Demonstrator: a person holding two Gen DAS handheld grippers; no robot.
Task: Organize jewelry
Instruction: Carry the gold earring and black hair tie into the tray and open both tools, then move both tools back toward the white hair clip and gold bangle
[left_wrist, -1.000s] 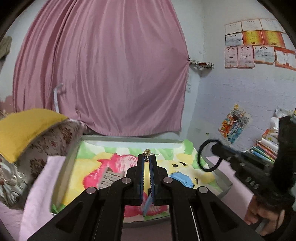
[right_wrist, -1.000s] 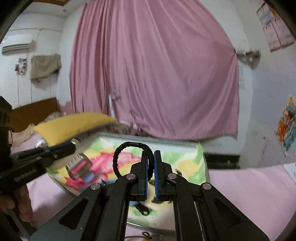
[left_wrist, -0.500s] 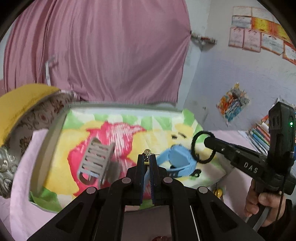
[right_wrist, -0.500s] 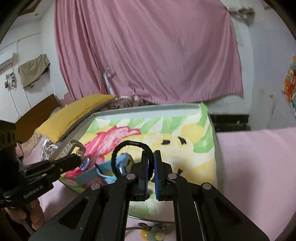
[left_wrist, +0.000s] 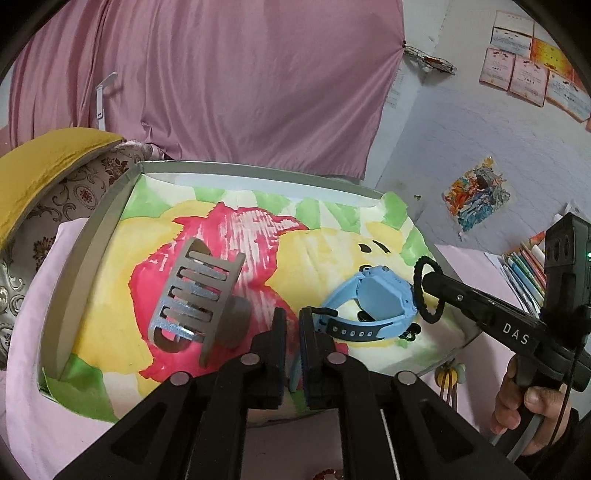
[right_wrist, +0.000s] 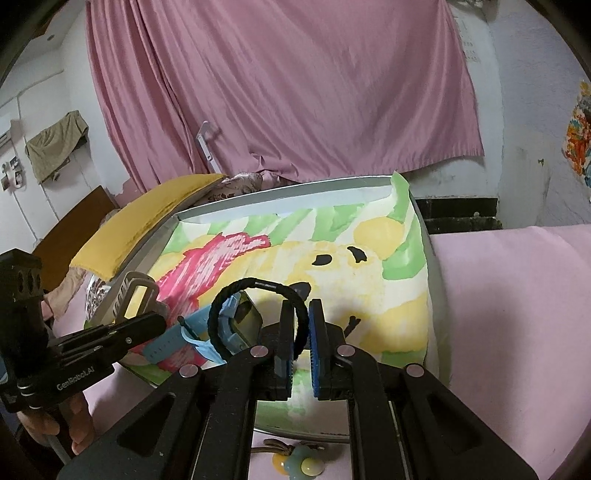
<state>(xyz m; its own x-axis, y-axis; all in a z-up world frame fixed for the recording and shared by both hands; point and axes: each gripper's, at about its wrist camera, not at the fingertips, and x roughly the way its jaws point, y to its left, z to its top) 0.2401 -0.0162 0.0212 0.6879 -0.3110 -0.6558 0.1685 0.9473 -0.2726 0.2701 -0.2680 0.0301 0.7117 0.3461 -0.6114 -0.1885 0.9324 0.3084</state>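
A shallow tray (left_wrist: 92, 236) lined with a colourful cartoon print holds a grey claw hair clip (left_wrist: 195, 295) and a blue watch (left_wrist: 369, 302). My left gripper (left_wrist: 291, 325) hovers over the tray's near edge between clip and watch, jaws slightly apart and empty. My right gripper (right_wrist: 302, 325) has its jaws parted a little around a black hair tie (right_wrist: 258, 314), which hangs loosely over the watch (right_wrist: 229, 325). The tie (left_wrist: 428, 291) also shows in the left wrist view at the tip of the right gripper (left_wrist: 434, 286).
A flower hair tie (right_wrist: 299, 461) lies on the pink cloth just in front of the tray (right_wrist: 424, 236). A yellow cushion (left_wrist: 44, 162) lies left of the tray. Books (left_wrist: 528, 262) stand at right. A pink curtain (left_wrist: 221, 74) hangs behind.
Both grippers dropped lower over the tray. The left jaws opened and the small gold piece they held is gone from view. The right jaws parted around the hair tie.
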